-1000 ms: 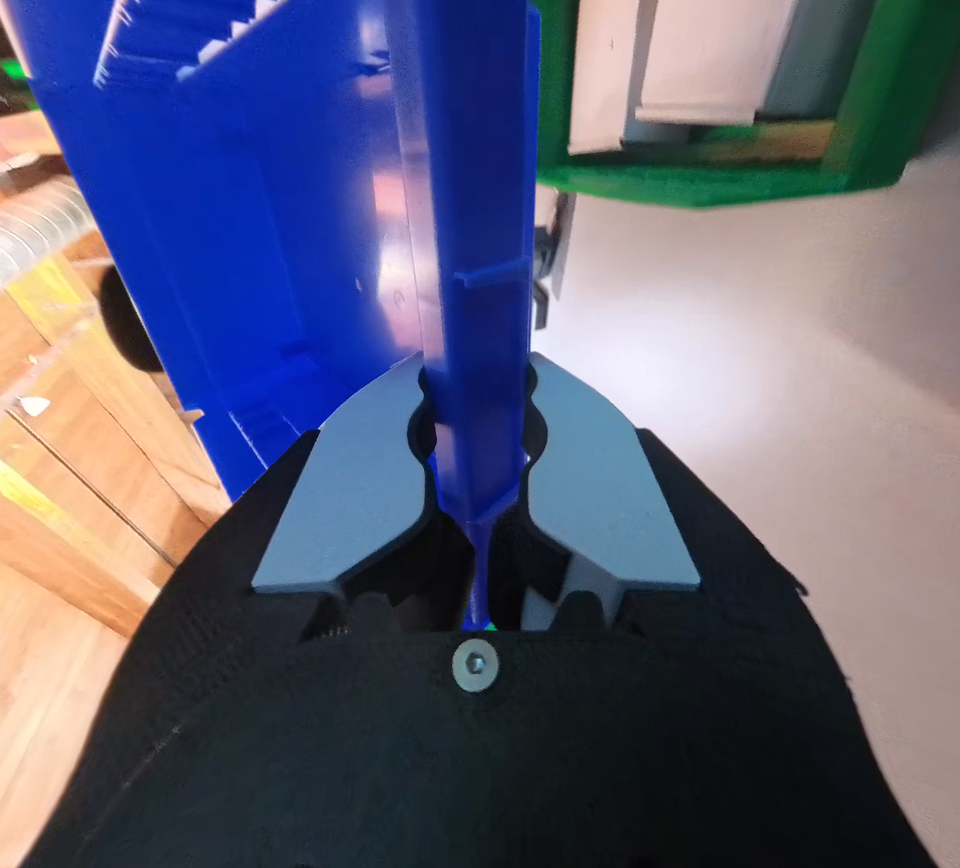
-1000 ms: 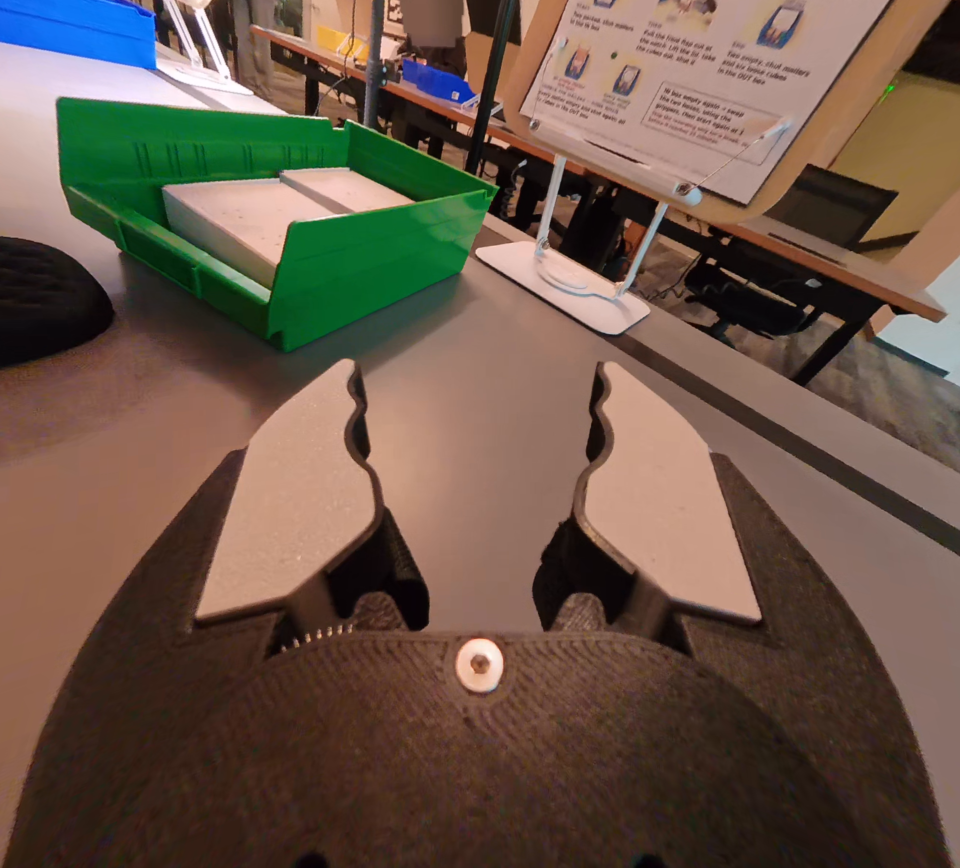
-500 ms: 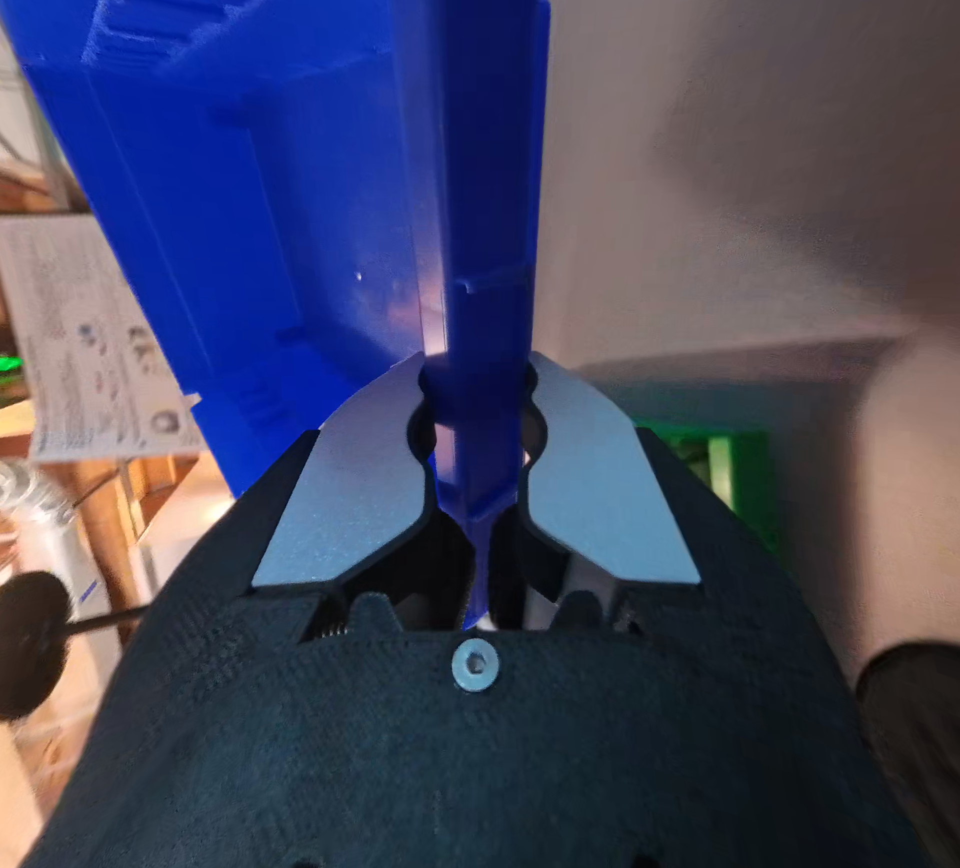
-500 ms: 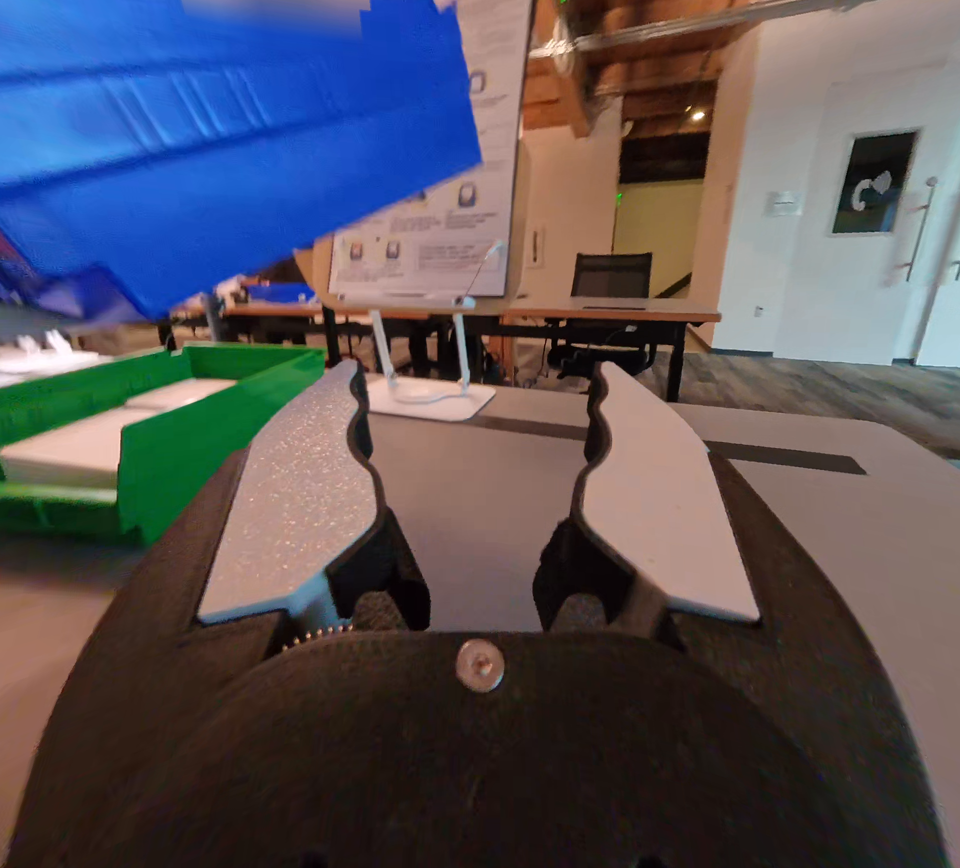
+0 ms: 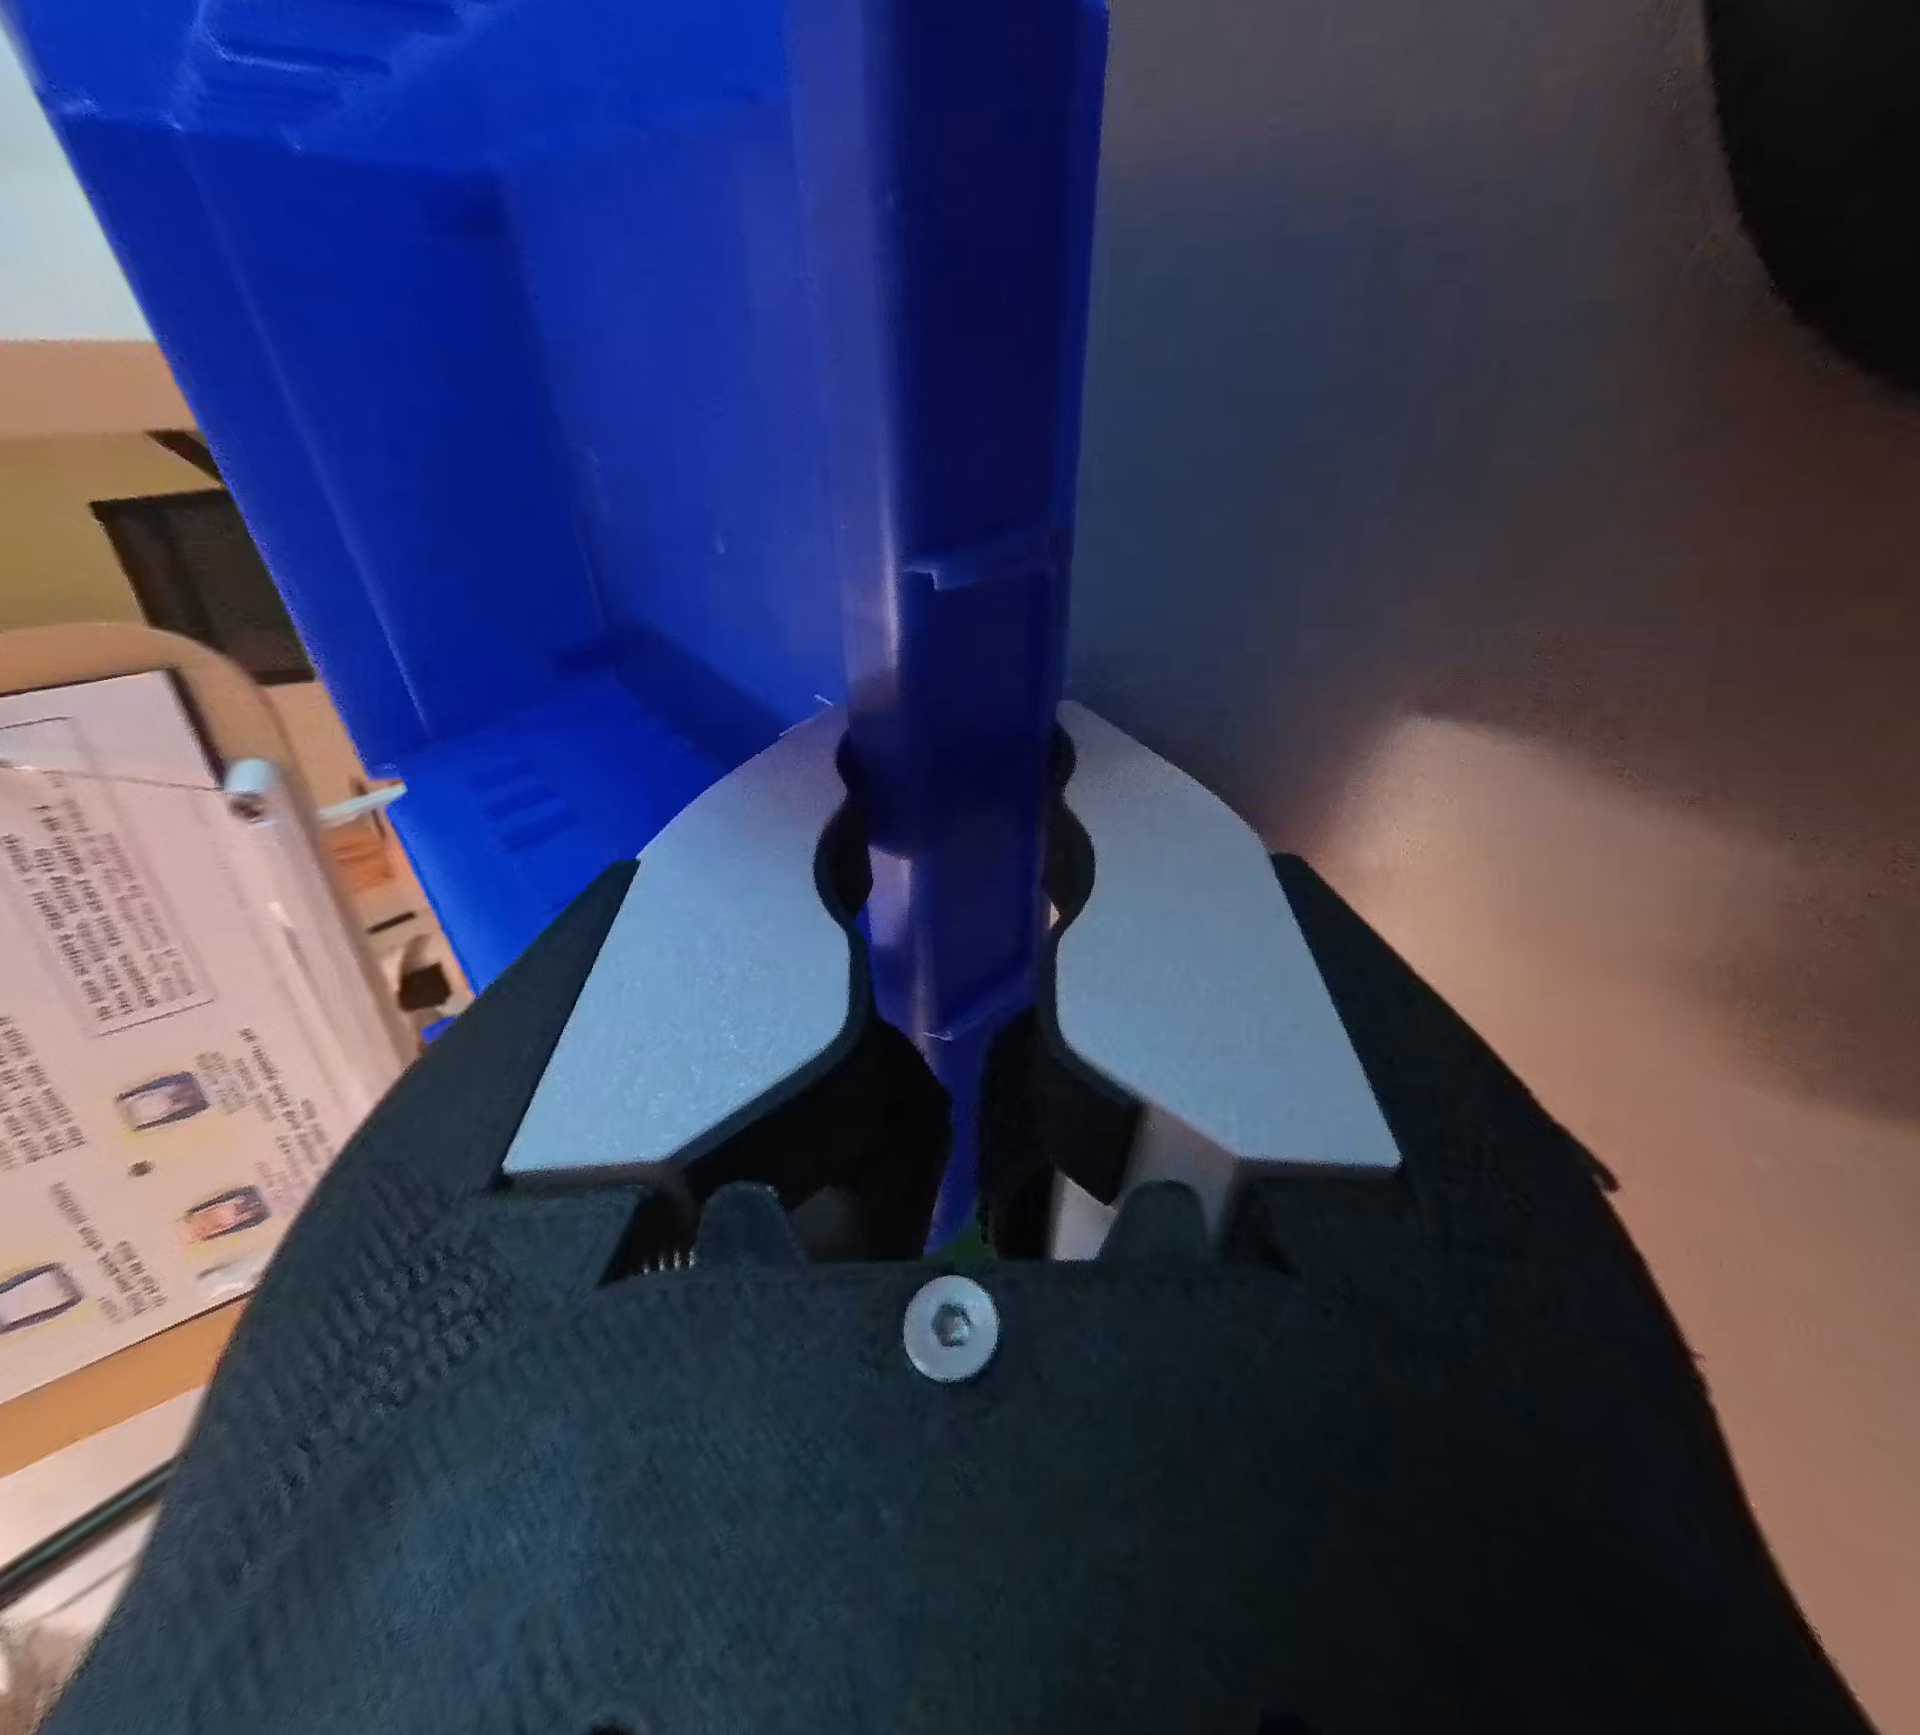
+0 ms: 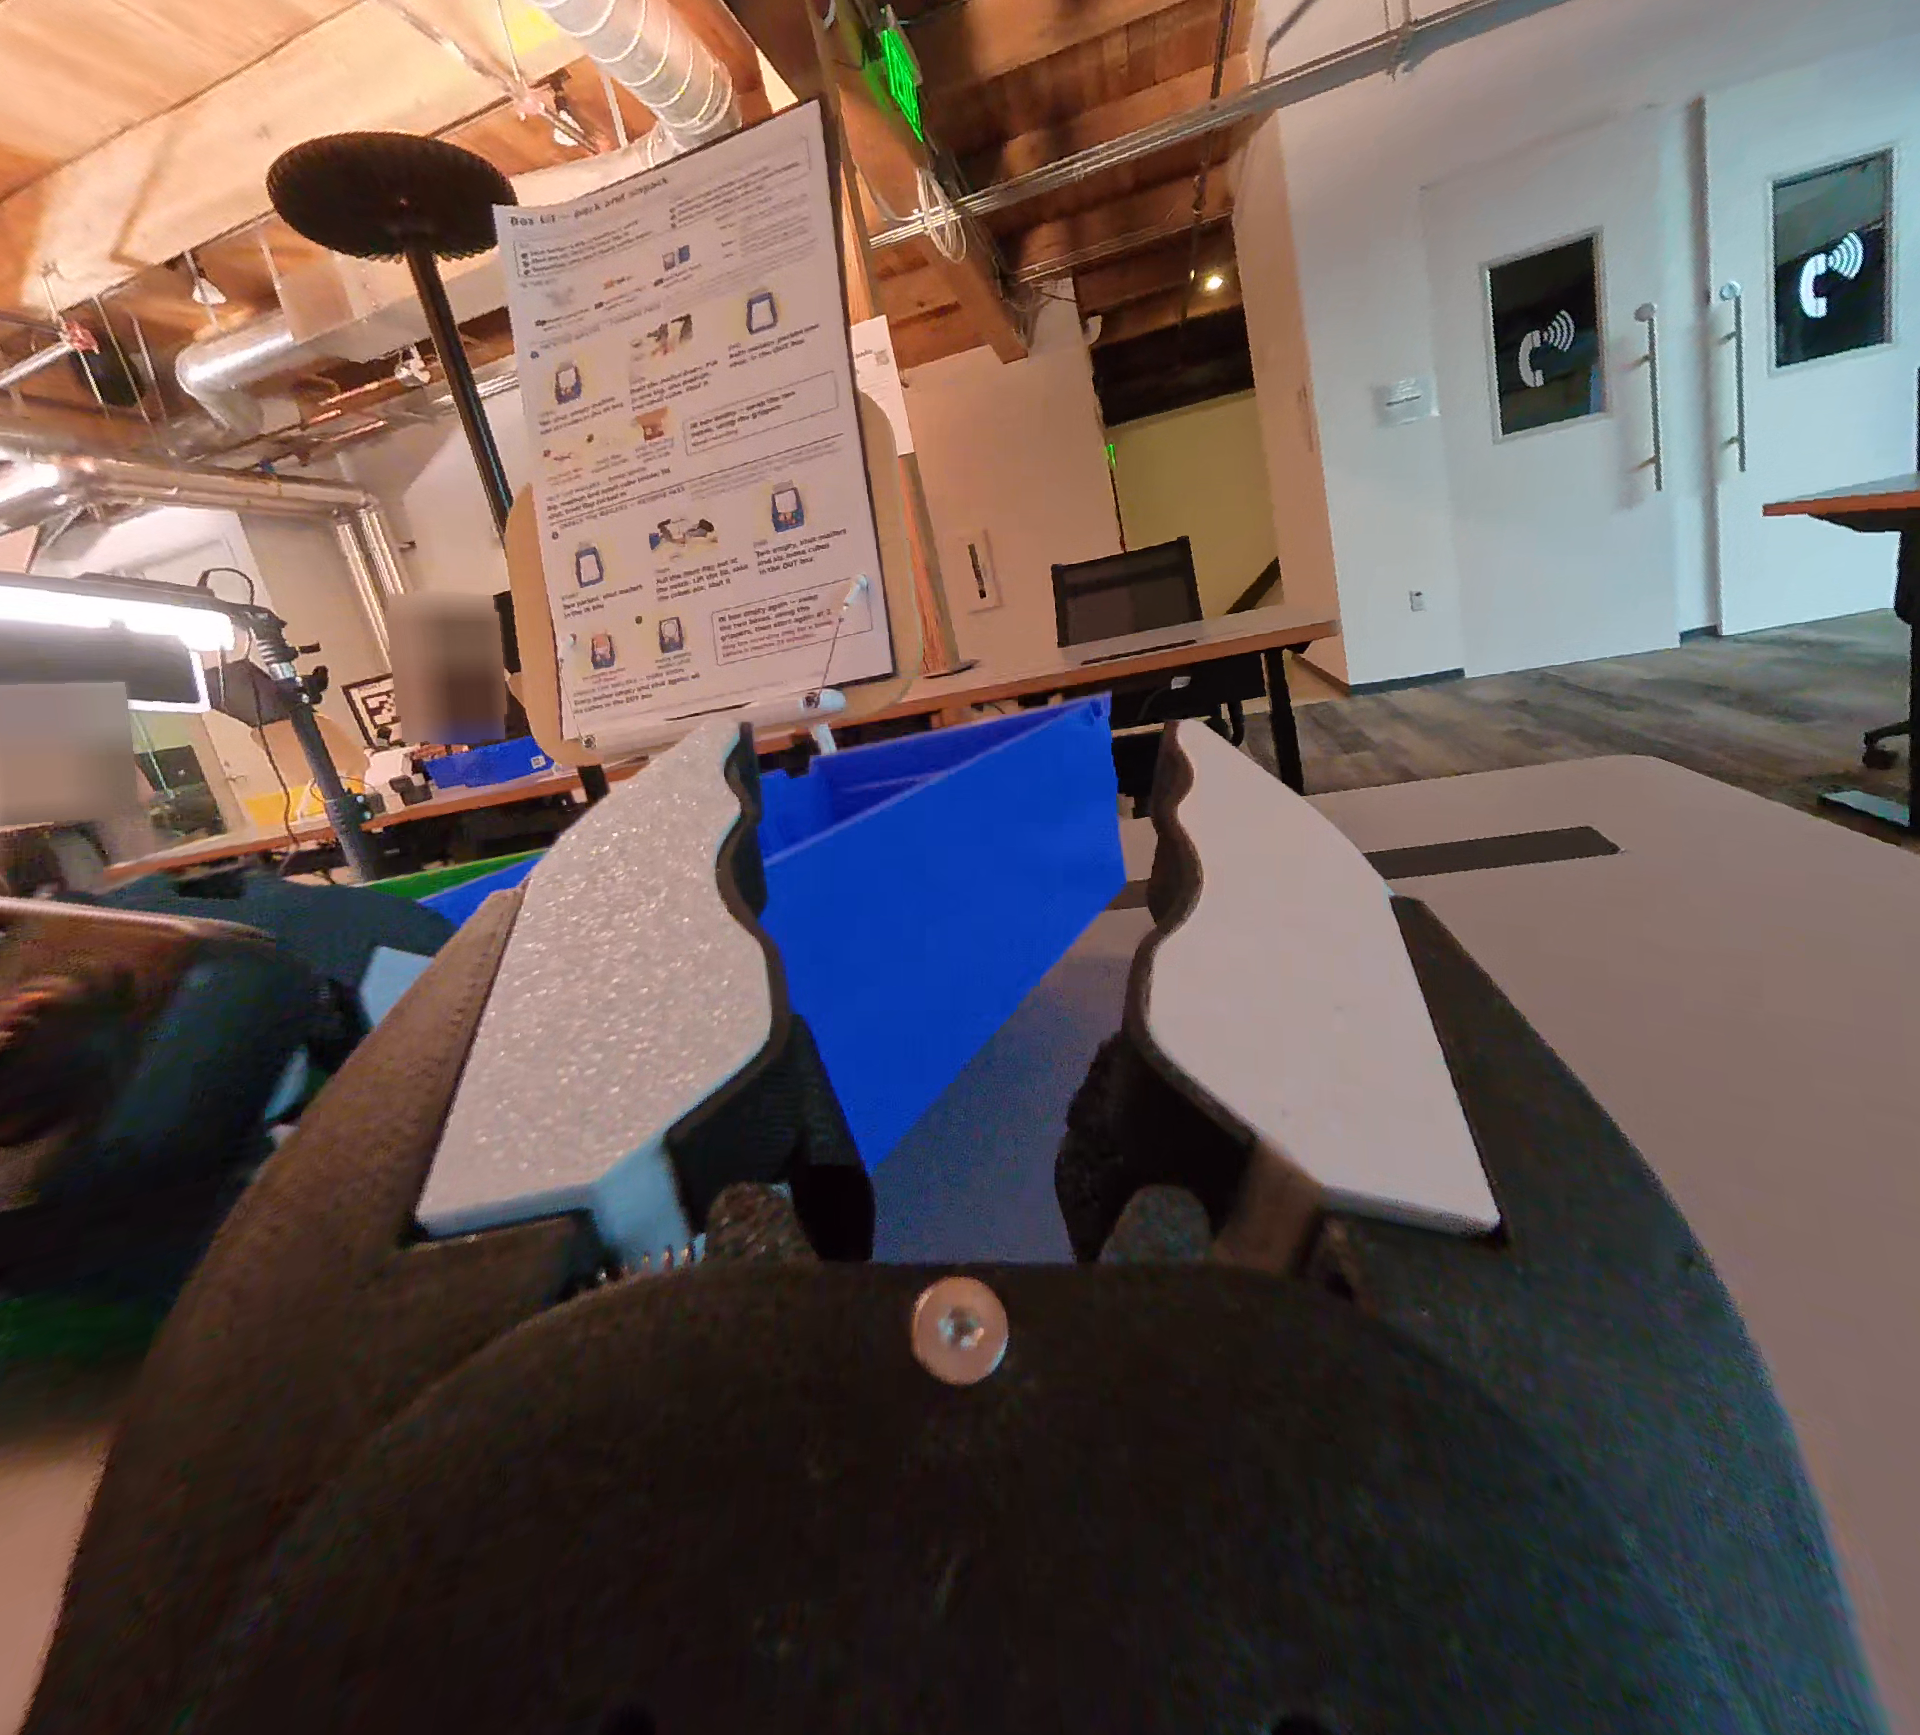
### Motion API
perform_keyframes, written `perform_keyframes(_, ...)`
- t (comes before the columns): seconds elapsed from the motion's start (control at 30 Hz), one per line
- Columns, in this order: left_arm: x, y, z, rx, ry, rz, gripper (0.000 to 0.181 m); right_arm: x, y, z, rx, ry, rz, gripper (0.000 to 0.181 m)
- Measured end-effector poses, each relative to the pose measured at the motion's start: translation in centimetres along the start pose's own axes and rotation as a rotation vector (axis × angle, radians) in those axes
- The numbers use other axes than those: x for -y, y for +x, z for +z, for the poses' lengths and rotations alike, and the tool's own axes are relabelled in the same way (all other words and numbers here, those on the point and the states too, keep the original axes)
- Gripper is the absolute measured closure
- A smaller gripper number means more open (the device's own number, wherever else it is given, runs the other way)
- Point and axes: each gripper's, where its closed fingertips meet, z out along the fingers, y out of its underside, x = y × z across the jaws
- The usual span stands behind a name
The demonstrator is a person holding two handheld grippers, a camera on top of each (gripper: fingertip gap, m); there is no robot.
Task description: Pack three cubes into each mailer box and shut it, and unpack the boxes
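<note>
While I am looking through the left wrist view, the left gripper (image 5: 951, 844) is clamping its two grey fingers (image 5: 717, 958) on one wall of the blue bin (image 5: 582, 397), and this wall is running straight away from the camera between them. The bin is filling most of the upper left part of the picture, so I am not seeing its whole inside, and I cannot tell if any cubes or mailer boxes are lying in it. To the right of the wall the grey table (image 5: 1455, 542) is showing bare and blurred, and a dark round shape is cut off at the top right corner; I cannot say what it is.

In the right wrist view the right gripper (image 6: 951, 864) is standing with its fingers spread apart and nothing between them. Beyond them the same blue bin (image 6: 935, 896) is resting on the table (image 6: 1610, 1010), its far end pointing toward the instruction sheet (image 6: 696, 438) on its stand. On the left a dark blurred mass is hiding part of the bin; a strip of the green bin (image 6: 447, 877) is appearing behind it. To the right of the blue bin the table surface is lying open up to its far edge.
</note>
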Motion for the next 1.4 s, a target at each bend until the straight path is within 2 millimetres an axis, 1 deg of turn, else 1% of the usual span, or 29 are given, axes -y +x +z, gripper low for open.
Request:
perform_keyframes(0.1,-0.1,0.8,1.5,-0.027,-0.02,-0.022,0.151,-0.1,-0.1,0.0,0.003,-0.004,-0.01,0.109)
perform_keyframes(0.23,-0.4,1.3,2.4,-0.01,-0.054,0.009,0.152,-0.2,-0.2,0.1,0.008,-0.012,-0.008,0.109)
perform_keyframes(0.37,-0.1,2.0,3.0,0.026,-0.059,0.05,0.133,-0.4,-0.4,0.1,0.012,-0.021,-0.033,0.106)
perform_keyframes(0.43,0.4,1.7,2.7,0.062,-0.022,0.065,0.124,-0.4,-0.5,0.1,0.014,-0.023,-0.045,0.108)
perform_keyframes(0.5,1.5,1.4,1.6,0.072,0.058,0.035,0.115,-0.5,-0.6,0.1,0.016,-0.027,-0.05,0.108)
perform_keyframes(0.53,2.2,1.3,0.6,0.055,0.112,-0.002,0.106,-0.6,-0.6,0.1,0.017,-0.027,-0.05,0.108)
perform_keyframes(0.57,2.9,1.2,-0.5,0.037,0.172,-0.051,0.099,-0.5,-0.6,0.1,0.016,-0.024,-0.05,0.108)
perform_keyframes(0.63,3.8,1.0,-3.4,0.006,0.303,-0.141,0.096,-0.4,-0.6,0.1,0.018,-0.019,-0.049,0.107)
perform_keyframes(0.7,3.6,0.2,-6.5,0.023,0.436,-0.23,0.096,-0.5,-0.8,0.1,0.025,-0.022,-0.049,0.107)
perform_keyframes(0.73,2.9,-0.3,-8.0,0.047,0.492,-0.286,0.096,-0.6,-0.9,0.1,0.032,-0.025,-0.053,0.107)
perform_keyframes(0.8,0.6,-1.4,-10.8,0.095,0.582,-0.407,0.096,-0.9,-1.4,0.2,0.054,-0.032,-0.072,0.107)
perform_keyframes(0.83,-1.1,-1.7,-11.9,0.113,0.608,-0.464,0.097,-1.1,-1.8,0.2,0.068,-0.041,-0.089,0.107)
perform_keyframes(0.9,-5.3,-1.9,-13.4,0.146,0.614,-0.551,0.101,-1.6,-2.7,0.3,0.108,-0.057,-0.133,0.107)
perform_keyframes(0.97,-10.2,-1.2,-13.8,0.169,0.551,-0.608,0.103,-2.2,-4.3,0.4,0.181,-0.072,-0.173,0.105)
perform_keyframes(1.0,-12.5,-0.3,-13.6,0.154,0.518,-0.634,0.104,-2.7,-5.5,0.3,0.235,-0.089,-0.184,0.106)
perform_keyframes(1.07,-16.3,1.9,-13.0,0.103,0.448,-0.674,0.105,-4.7,-8.3,0.0,0.367,-0.174,-0.187,0.11)
perform_keyframes(1.1,-17.9,2.8,-12.5,0.104,0.414,-0.682,0.106,-6.2,-9.7,-0.2,0.425,-0.255,-0.201,0.114)
perform_keyframes(1.13,-19.0,3.5,-12.0,0.112,0.387,-0.681,0.106,-7.9,-10.8,-0.5,0.463,-0.351,-0.237,0.115)
perform_keyframes(1.17,-19.8,4.2,-11.4,0.112,0.369,-0.681,0.107,-9.8,-11.6,-0.8,0.487,-0.447,-0.305,0.111)
perform_keyframes(1.23,-20.5,5.6,-10.0,0.076,0.336,-0.701,0.11,-13.0,-12.3,-1.1,0.493,-0.611,-0.501,0.11)
perform_keyframes(1.3,-21.0,6.7,-8.8,0.046,0.26,-0.67,0.113,-15.3,-12.1,-1.0,0.485,-0.74,-0.676,0.113)
perform_keyframes(1.4,-21.4,7.2,-8.0,0.086,0.139,-0.561,0.114,-17.3,-11.2,0.4,0.463,-0.855,-0.887,0.116)
